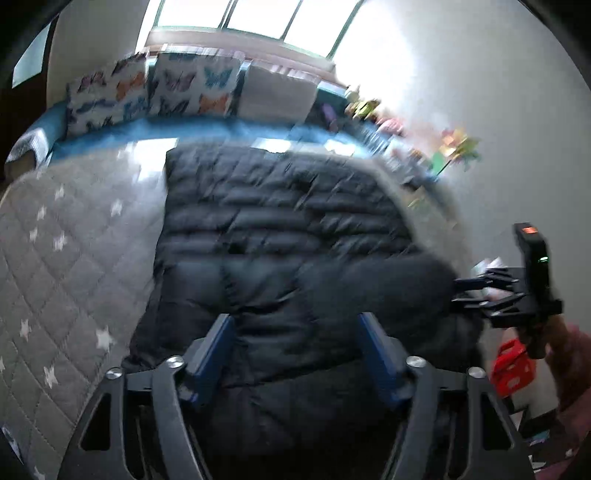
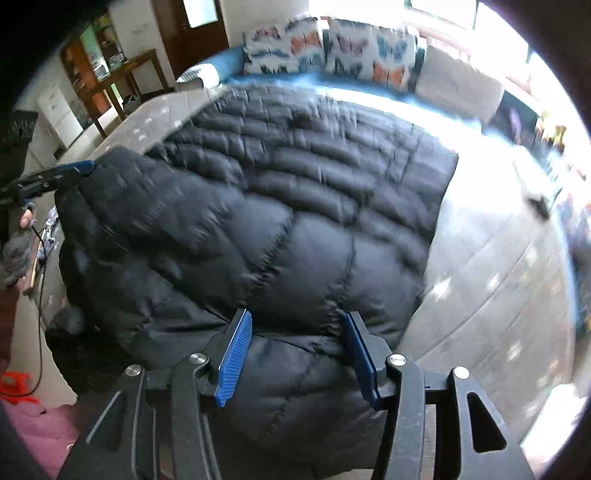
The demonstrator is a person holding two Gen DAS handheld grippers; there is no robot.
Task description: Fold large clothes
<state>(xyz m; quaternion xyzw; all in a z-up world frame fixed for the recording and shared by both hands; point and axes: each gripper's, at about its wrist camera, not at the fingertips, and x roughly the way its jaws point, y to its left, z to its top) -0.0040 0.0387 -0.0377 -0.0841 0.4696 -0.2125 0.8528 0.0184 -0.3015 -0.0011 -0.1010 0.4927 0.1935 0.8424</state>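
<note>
One black quilted puffer jacket lies on one bed with a grey star-patterned quilted cover. Two grippers show: the left gripper and the right gripper, each with two blue-padded fingers. Against the window stand two butterfly-print pillows, and beside them one plain beige pillow. One red object sits low near the floor. One wooden side table stands by one dark door.
</note>
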